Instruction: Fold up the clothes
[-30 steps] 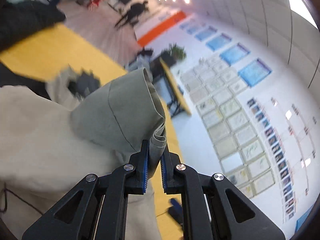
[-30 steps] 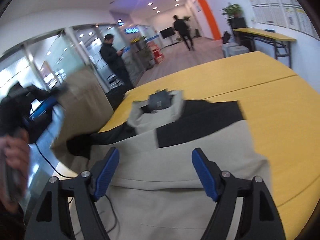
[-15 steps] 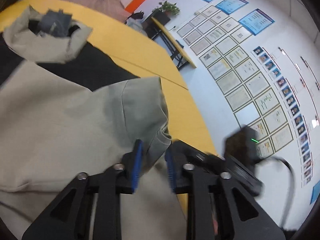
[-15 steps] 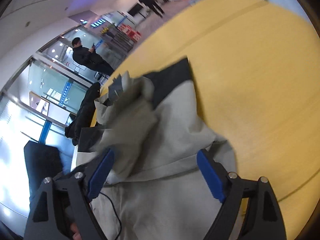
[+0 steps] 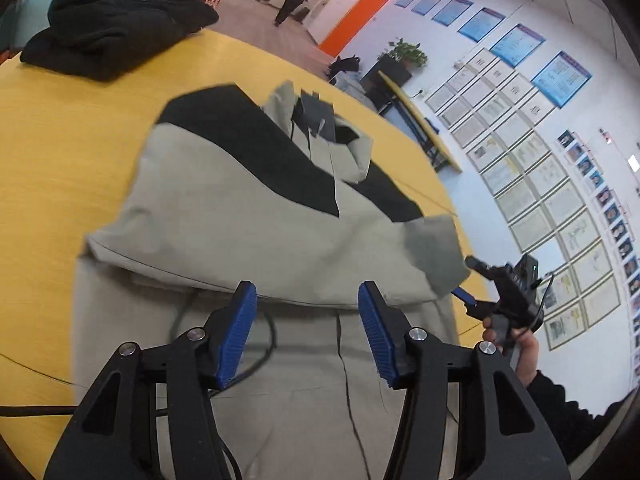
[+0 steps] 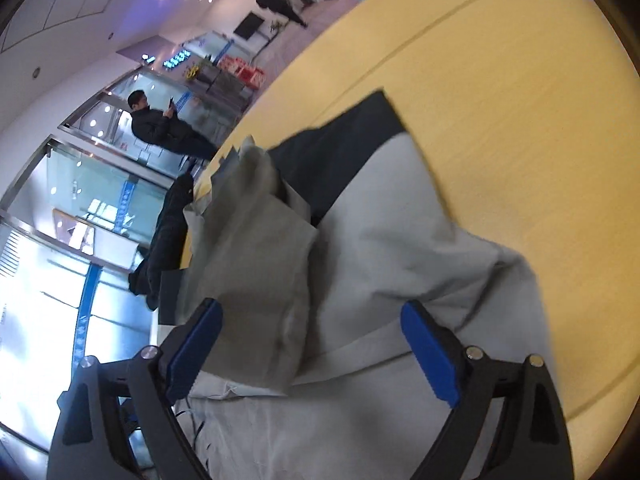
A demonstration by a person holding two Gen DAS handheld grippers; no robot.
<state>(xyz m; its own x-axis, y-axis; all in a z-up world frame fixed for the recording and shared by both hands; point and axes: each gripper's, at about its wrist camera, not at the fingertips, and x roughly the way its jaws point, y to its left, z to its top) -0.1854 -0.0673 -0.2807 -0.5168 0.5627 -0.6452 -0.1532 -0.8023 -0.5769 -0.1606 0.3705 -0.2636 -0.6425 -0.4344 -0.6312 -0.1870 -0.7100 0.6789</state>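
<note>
A beige jacket (image 5: pixel 240 216) with a black yoke and a hood lies on the yellow table (image 5: pixel 60 152). One sleeve is folded across its chest, its cuff (image 5: pixel 436 256) at the right. My left gripper (image 5: pixel 307 312) is open and empty above the jacket's lower body. My right gripper (image 6: pixel 312 344) is open and empty over the folded sleeve (image 6: pixel 256 264); it also shows in the left wrist view (image 5: pixel 480 284), beside the cuff.
A black garment (image 5: pixel 116 28) lies heaped at the table's far left corner. A black cable (image 5: pixel 256 344) runs over the jacket's lower part. People stand in the hall beyond; a wall of framed papers is at the right.
My left gripper opened and let go of the sleeve, which now lies folded across the jacket. It drew back toward the hem. My right gripper tilted and moved close to the cuff.
</note>
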